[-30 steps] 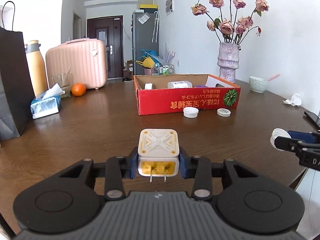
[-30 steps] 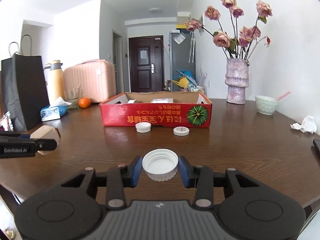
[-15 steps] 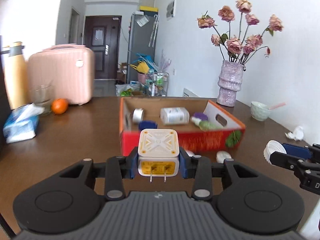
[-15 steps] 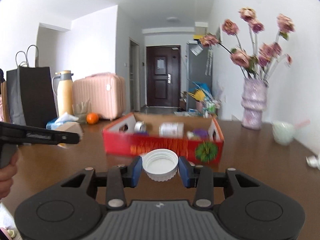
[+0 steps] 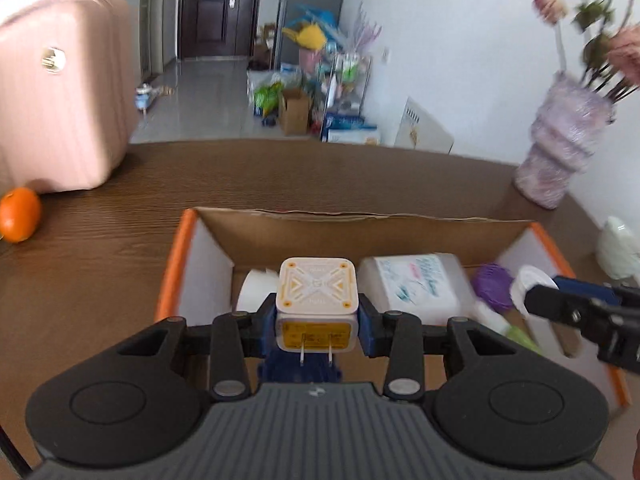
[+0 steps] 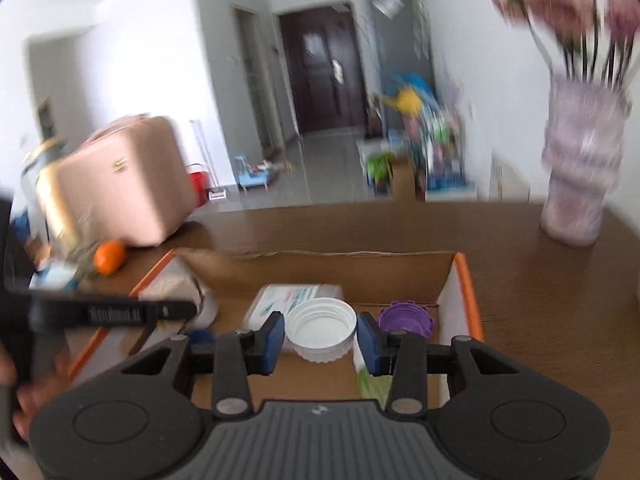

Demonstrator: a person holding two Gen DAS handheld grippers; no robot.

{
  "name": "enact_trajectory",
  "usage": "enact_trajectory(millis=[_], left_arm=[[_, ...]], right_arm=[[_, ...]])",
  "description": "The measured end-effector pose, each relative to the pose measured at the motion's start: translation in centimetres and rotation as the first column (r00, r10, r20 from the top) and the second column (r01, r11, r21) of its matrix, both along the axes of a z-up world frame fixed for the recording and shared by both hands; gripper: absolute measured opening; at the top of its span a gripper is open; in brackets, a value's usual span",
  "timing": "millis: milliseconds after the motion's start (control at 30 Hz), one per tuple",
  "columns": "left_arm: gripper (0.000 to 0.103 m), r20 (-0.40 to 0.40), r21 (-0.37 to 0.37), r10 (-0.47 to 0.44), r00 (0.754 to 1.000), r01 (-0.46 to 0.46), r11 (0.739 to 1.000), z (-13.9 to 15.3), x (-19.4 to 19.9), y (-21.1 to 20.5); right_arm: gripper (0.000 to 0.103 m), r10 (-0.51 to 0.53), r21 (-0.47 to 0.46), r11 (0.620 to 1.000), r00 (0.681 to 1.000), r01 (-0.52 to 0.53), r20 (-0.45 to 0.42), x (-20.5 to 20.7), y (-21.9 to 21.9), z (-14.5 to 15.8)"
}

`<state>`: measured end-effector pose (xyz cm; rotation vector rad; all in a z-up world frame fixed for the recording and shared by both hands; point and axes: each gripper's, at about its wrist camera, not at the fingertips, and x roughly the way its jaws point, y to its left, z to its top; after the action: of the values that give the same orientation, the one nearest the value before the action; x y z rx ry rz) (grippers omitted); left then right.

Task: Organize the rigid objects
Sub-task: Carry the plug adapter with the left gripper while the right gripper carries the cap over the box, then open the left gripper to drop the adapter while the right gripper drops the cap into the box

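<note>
Above the open cardboard box (image 5: 360, 236) on the brown table (image 5: 120, 208), my left gripper (image 5: 318, 320) clamps a white plug adapter (image 5: 317, 300), prongs facing the camera, while my right gripper (image 6: 321, 338) pinches a white bottle cap (image 6: 322, 334). Inside the box lie a white container (image 5: 416, 288) and a purple lid (image 6: 405, 318).

A lived-in home — pink suitcase (image 5: 60, 92), flower vase (image 5: 560, 152), hallway door (image 6: 320, 68)
</note>
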<state>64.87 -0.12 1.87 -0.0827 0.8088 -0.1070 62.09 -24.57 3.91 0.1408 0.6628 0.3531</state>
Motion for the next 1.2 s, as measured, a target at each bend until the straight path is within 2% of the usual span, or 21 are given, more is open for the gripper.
enact_trajectory(millis=[67,100,133,167,200,233,300,367,433,567,667,767,1000,1200], left_arm=[[0.04,-0.01,-0.004,-0.017,1.0,0.017,1.0,-0.8,1.5,-0.3],[0.045,-0.01,-0.01,-0.022,1.0,0.022,1.0,-0.9,1.9,-0.5],[0.057,-0.003,-0.02,-0.034,0.999,0.034,0.999,-1.1,2.1,-0.5],[0.06,0.006,-0.024,-0.047,0.999,0.048,0.999,-1.2,2.1,-0.6],[0.066,0.021,-0.023,-0.06,0.998,0.061,0.998,-1.3,1.9,-0.8],[0.069,0.027,-0.021,-0.077,0.997,0.078,0.997,-1.5,1.7,-1.0],[0.07,0.023,-0.029,-0.101,0.995,0.101,0.994,-1.6,1.8,-1.1],[0.072,0.045,-0.025,-0.089,0.995,0.09,0.996,-1.3,1.5,-1.1],[0.074,0.062,-0.006,-0.083,0.995,0.083,0.996,-1.0,1.3,-1.2],[0.074,0.075,0.026,-0.068,0.995,0.066,0.997,0.5,0.1,-0.9],[0.08,0.097,0.039,-0.053,0.994,0.05,0.998,2.7,-1.8,0.3],[0.082,0.117,0.093,-0.049,0.992,0.039,0.995,5.1,-4.2,0.4],[0.093,0.199,0.127,-0.054,0.979,0.029,0.991,11.7,-12.3,1.0],[0.097,0.291,0.176,-0.02,0.956,-0.033,0.984,13.7,-20.7,0.8]], right_arm=[[0.039,-0.013,-0.012,1.0,0.999,0.012,-0.041,3.0,0.4,-1.1],[0.041,-0.028,-0.027,0.999,0.998,0.026,-0.056,4.3,0.7,-1.7],[0.041,-0.039,-0.038,0.999,0.997,0.037,-0.064,5.3,1.0,-2.3],[0.052,-0.045,-0.045,0.998,0.997,0.042,-0.061,5.9,1.2,-2.9],[0.07,-0.05,-0.052,0.998,0.997,0.046,-0.065,6.3,1.3,-3.5],[0.074,-0.053,-0.05,0.998,0.993,0.048,-0.106,6.8,1.3,-3.9],[0.074,-0.061,0.012,0.998,0.993,0.062,-0.096,6.8,0.6,-4.3],[0.074,-0.049,0.032,0.998,0.991,0.053,-0.126,7.0,0.5,-4.6],[0.073,-0.06,0.043,0.997,0.992,0.065,-0.108,6.7,0.3,-4.5],[0.073,-0.062,-0.002,0.998,0.994,0.062,-0.086,6.3,0.7,-4.0],[0.074,-0.065,-0.021,0.998,0.996,0.064,-0.056,5.0,0.7,-2.2],[0.075,-0.072,-0.031,0.997,0.997,0.07,-0.036,3.1,0.2,0.4],[0.089,-0.013,-0.097,0.995,1.0,0.013,-0.001,-4.1,-1.0,7.4],[0.09,-0.005,-0.15,0.988,0.996,0.019,0.093,-11.6,-2.0,9.0]])
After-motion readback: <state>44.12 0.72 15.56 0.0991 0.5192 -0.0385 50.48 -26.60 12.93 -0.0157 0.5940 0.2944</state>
